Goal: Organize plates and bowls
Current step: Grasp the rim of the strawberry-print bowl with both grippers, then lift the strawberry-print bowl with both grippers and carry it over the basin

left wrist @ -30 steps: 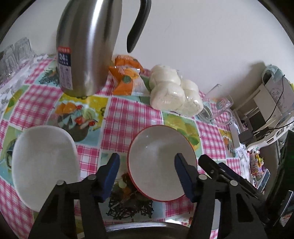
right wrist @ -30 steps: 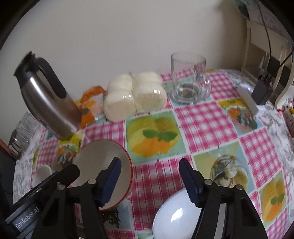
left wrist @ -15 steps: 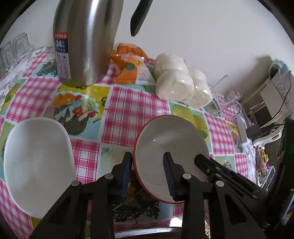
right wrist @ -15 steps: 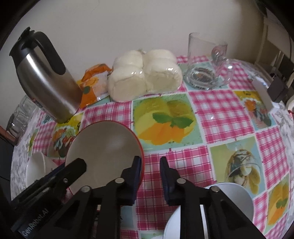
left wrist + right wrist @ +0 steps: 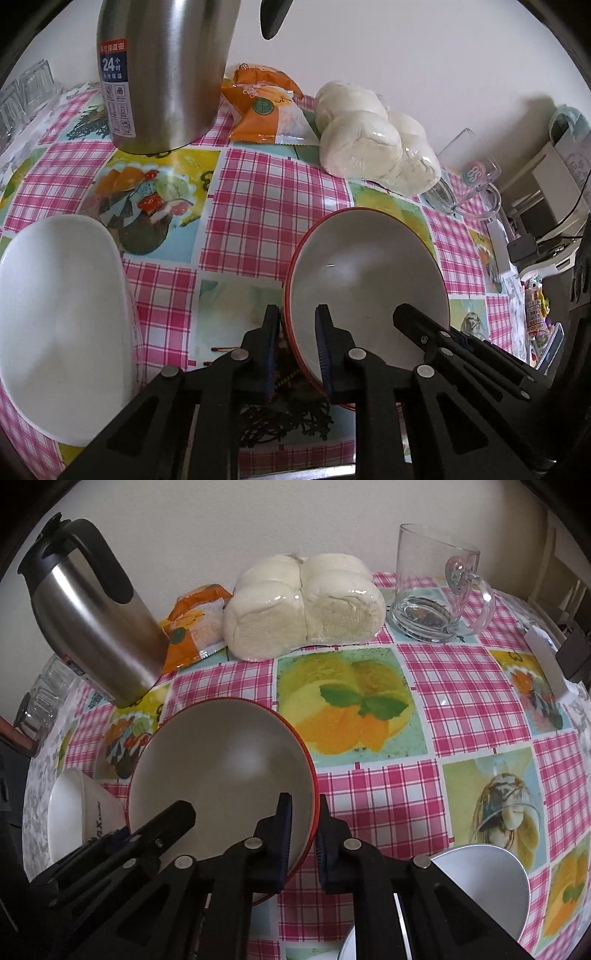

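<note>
A red-rimmed bowl with a grey inside sits on the checked tablecloth, and both grippers hold its near rim. My left gripper has its jaws closing, blue pads on either side of the bowl's left wall. My right gripper is closing on the bowl's right wall, one pad inside and one outside. A white bowl stands to the left of the red-rimmed one. Another pale bowl lies low on the right.
A steel thermos jug stands at the back left. Beside it are an orange snack packet and wrapped white buns. A glass mug stands at the back right. Small glasses line the far left edge.
Both grippers have sunk toward the red-rimmed bowl, and their jaws have gone from wide apart to closed on its rim. The bowl looks larger and nearer now.
</note>
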Motion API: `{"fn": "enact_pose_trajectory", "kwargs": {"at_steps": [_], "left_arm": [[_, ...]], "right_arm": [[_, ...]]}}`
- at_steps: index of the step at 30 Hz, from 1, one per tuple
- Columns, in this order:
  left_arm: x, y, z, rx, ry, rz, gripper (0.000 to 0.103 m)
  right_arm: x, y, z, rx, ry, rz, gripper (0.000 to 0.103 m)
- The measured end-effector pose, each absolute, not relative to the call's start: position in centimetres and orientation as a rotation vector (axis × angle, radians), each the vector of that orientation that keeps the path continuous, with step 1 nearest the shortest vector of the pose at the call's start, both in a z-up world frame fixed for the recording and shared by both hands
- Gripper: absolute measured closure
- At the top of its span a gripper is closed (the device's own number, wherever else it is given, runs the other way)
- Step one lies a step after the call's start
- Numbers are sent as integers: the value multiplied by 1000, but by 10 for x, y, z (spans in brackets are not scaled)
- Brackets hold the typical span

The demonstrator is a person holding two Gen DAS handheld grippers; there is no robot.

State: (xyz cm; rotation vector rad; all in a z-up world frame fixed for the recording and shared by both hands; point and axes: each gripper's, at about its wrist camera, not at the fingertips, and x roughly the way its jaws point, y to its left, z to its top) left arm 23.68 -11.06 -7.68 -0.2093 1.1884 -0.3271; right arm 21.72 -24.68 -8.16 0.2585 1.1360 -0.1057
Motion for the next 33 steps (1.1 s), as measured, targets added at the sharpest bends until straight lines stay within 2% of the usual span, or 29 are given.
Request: {"fn": "enact_pose_trajectory", "kwargs": {"at_steps": [12,26,33], "left_arm": [[235,-104,-70,-261,1178,-350,83],[203,-102,-1,-182,1044,-390,83],[188,-96,18,-196,1038,-417,83]], "right_arm": [[206,-246,-75,281,1094,-116,90],[162,-242,-19,339,922,-118,90],[130,-239,4,359,867,-131,90]]}}
